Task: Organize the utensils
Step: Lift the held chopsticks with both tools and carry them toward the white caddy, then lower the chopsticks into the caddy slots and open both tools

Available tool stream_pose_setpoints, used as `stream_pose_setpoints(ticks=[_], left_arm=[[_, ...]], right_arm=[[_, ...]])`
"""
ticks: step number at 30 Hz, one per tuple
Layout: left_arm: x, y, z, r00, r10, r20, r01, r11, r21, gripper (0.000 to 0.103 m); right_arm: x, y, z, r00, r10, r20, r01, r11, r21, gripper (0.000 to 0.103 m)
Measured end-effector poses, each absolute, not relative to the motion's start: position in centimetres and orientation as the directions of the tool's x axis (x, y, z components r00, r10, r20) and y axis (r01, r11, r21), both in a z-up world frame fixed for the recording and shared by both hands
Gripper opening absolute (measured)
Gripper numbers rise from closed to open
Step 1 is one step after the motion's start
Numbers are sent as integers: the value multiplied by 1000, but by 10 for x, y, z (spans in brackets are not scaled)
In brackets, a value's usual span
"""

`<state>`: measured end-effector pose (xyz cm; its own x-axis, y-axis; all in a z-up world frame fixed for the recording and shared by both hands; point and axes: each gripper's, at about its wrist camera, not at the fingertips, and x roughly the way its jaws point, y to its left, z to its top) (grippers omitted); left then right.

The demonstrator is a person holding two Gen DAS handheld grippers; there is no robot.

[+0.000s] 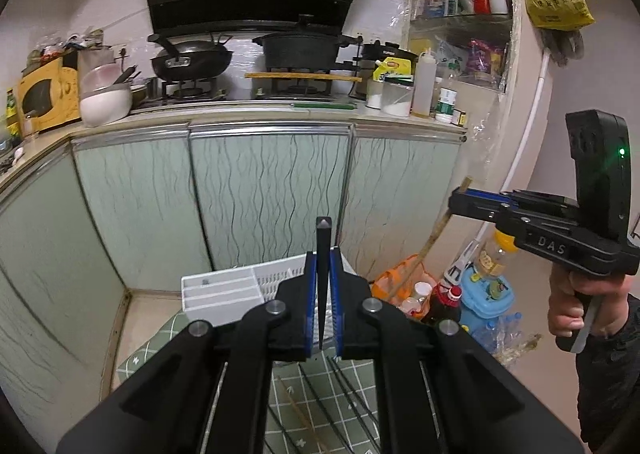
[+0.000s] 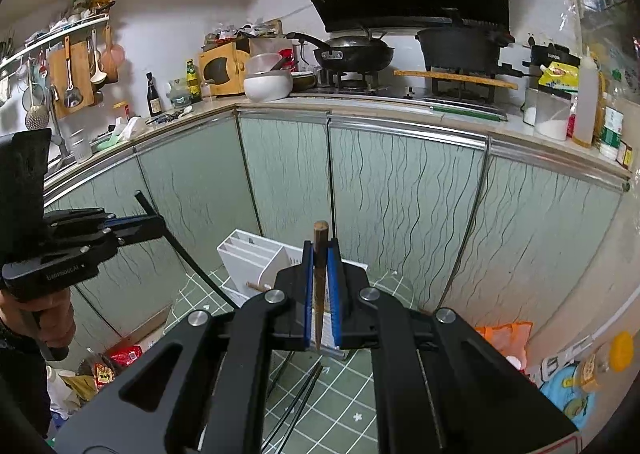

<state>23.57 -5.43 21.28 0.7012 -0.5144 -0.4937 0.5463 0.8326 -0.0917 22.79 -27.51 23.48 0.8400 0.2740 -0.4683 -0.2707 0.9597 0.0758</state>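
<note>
Left wrist view, held thing: the left gripper [image 1: 323,286] is clamped narrow on a slim black chopstick [image 1: 322,254], its blunt end poking up past the blue pads.
Left wrist view, why: probably pinched mid-length so it can be dropped end-first into a slot.
Left wrist view, landmark: the white plastic divided utensil holder [image 1: 218,290] sits on the green checked cloth [image 1: 320,394], below and just left of the gripper tips.
Left wrist view, other claw: the right gripper [image 1: 460,201], right of the holder and above it, pinches a brown wooden chopstick [image 1: 440,223].
Right wrist view, held thing: the right gripper [image 2: 322,286] is closed tight on the brown wooden chopstick [image 2: 320,274].
Right wrist view, landmark: the holder [image 2: 256,266] lies just left of the tips and below them; one wooden stick [image 2: 258,286] seems already inside.
Right wrist view, remaining: loose black chopsticks [image 2: 296,406] lie on the cloth [image 2: 360,394] in front of the holder.
</note>
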Motion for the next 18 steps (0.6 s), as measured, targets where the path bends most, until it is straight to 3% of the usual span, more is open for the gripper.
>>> stream_pose_setpoints(ticks=[11,18], left_arm=[[278,-70,235,696,-564,-444,579,807,-117,8],[310,-81,208,683,-572,-454,602,793,-92,8]], right_arm=[[268,-286,258,862,258,-437,-258,964,60,7],[296,-291,229,849,260,-460,-259,964,66,6]])
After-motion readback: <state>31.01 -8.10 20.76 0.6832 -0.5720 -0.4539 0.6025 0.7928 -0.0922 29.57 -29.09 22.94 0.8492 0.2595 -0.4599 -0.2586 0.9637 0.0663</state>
